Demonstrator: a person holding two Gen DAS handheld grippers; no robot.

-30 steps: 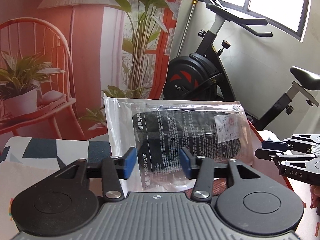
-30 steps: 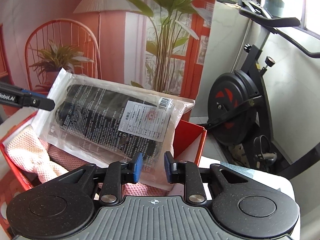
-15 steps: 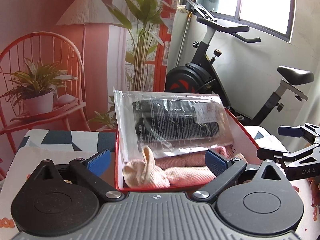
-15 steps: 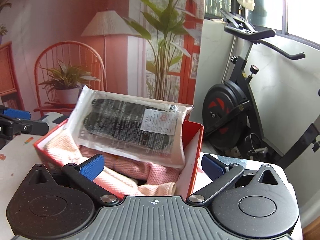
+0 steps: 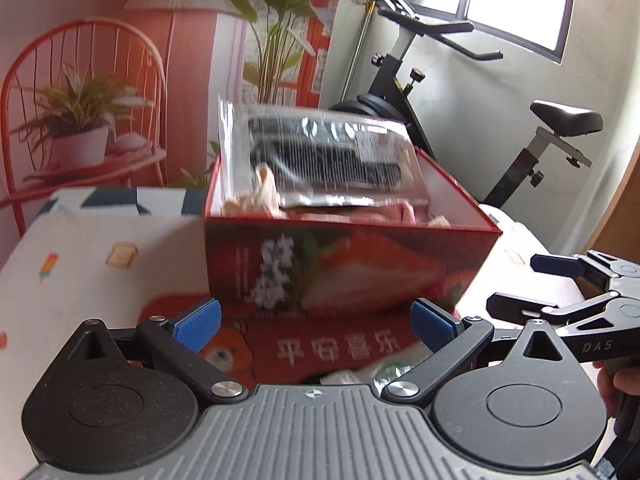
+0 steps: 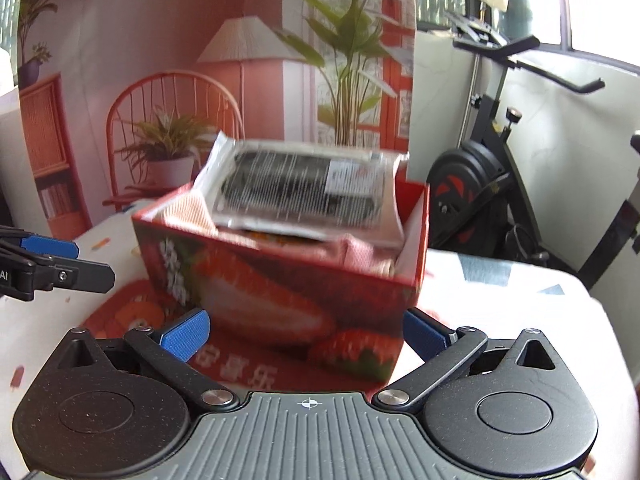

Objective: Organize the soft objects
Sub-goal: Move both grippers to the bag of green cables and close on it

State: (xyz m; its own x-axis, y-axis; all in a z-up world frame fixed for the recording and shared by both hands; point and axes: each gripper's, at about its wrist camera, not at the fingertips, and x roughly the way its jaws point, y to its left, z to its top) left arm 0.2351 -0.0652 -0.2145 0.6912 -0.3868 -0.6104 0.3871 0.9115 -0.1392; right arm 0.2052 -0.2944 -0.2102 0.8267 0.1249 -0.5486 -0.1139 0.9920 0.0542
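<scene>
A red box [image 5: 344,264] printed with strawberries stands on the table; it also shows in the right wrist view [image 6: 280,276]. A clear plastic bag with a black item [image 5: 320,160] rests across the top of the box, over pink towels [image 5: 384,214]; the bag [image 6: 300,190] and a towel [image 6: 356,254] show in the right wrist view too. My left gripper [image 5: 316,324] is open and empty in front of the box. My right gripper [image 6: 306,332] is open and empty, also short of the box.
A red printed cloth [image 5: 336,350] lies under the box on a patterned tablecloth [image 5: 80,264]. An exercise bike [image 5: 520,140] stands behind the table at the right. A backdrop with a chair and plants [image 5: 80,100] is behind.
Both grippers let go of the plastic bag, opened wide and drew back and down from the box. The bag now rests on the towels in the box.
</scene>
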